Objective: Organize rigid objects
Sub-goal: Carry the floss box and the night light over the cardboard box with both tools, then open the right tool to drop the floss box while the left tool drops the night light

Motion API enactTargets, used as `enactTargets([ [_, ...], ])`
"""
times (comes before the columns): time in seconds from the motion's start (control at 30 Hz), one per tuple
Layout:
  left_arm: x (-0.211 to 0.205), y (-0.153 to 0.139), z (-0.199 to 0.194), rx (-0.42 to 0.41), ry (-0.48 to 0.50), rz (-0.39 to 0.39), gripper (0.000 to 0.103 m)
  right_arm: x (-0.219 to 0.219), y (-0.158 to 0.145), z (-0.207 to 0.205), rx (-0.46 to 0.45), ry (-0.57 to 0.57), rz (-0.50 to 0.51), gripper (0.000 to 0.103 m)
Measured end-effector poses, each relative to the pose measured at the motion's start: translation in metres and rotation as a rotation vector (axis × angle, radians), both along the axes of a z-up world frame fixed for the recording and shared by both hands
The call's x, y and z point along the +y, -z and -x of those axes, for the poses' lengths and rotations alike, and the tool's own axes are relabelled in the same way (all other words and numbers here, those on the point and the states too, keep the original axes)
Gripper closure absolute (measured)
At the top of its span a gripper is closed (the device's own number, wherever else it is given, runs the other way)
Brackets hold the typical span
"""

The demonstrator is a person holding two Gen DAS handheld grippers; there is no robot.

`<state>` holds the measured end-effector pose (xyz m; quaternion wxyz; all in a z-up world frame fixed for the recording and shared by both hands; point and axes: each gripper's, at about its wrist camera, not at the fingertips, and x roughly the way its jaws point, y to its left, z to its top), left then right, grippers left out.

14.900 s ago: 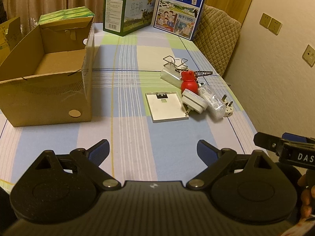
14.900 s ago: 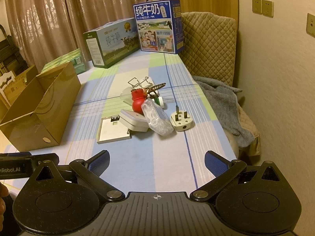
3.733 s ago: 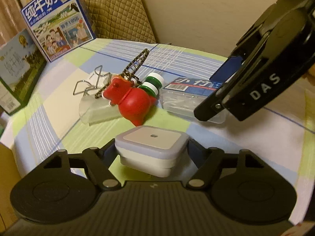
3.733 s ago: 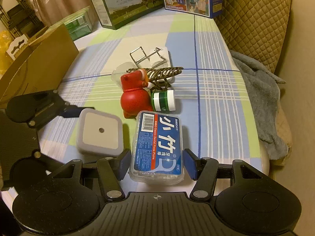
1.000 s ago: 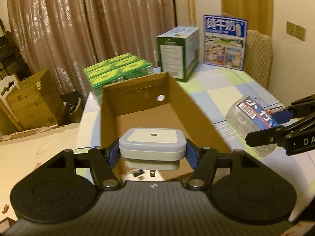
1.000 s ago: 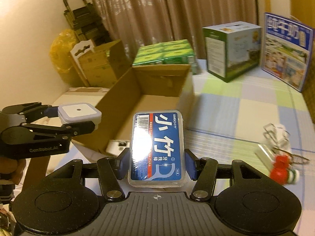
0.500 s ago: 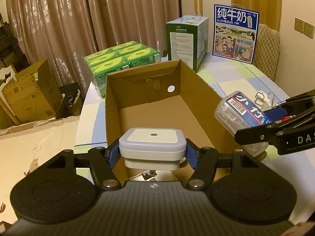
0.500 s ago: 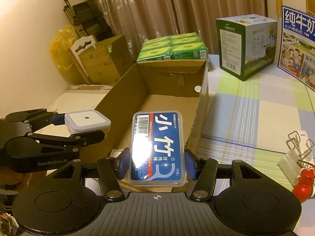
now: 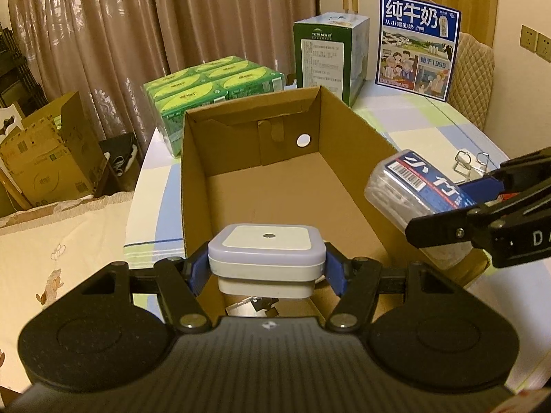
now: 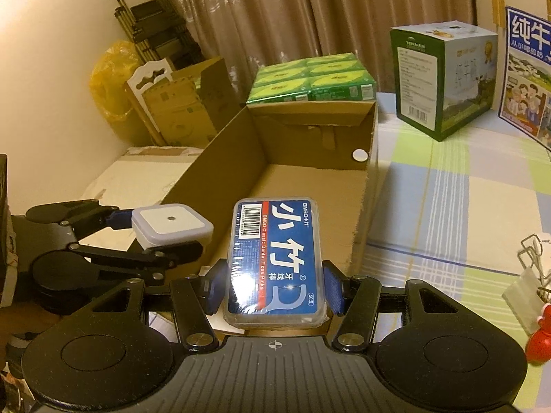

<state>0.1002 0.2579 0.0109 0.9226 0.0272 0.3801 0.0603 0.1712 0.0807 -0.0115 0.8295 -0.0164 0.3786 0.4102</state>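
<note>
My left gripper [image 9: 267, 270] is shut on a white square plug adapter [image 9: 267, 251] and holds it over the near end of the open cardboard box [image 9: 347, 127]. My right gripper [image 10: 273, 290] is shut on a clear box of dental floss picks with a blue label [image 10: 275, 258], held just above the box's near right corner. The floss box also shows in the left wrist view [image 9: 418, 189], and the adapter in the right wrist view [image 10: 170, 225]. A white flat item [image 9: 249, 306] lies on the box floor under the adapter.
Green cartons [image 9: 213, 84], a green-white carton [image 9: 327, 55] and a blue milk carton [image 9: 416, 44] stand behind the box. A red toy [image 10: 539, 335], metal clips [image 10: 532, 251] and a clear item lie on the checked tablecloth at right. A quilted chair [image 9: 470, 79] stands far right.
Both grippers have moved forward and lower toward the box with their objects still held. The box looks larger and closer; the floss box now hangs over its right wall.
</note>
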Motion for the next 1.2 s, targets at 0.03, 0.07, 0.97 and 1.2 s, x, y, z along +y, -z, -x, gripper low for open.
enactTargets([
  [0.03,0.0,0.001,0.0,0.002,0.001,0.0,0.041,0.001,0.001,0.0,0.002,0.0,0.001,0.049],
  [0.07,0.0,0.001,0.0,0.004,0.002,0.001,0.041,0.001,0.002,0.0,0.004,0.001,0.001,0.049],
  [0.97,0.006,-0.013,0.006,-0.034,-0.042,0.014,0.035,-0.003,0.004,-0.001,0.027,0.03,-0.004,0.049],
  [1.2,0.006,-0.016,0.009,-0.036,-0.044,0.014,0.035,-0.002,0.004,0.001,0.026,0.034,0.001,0.049],
])
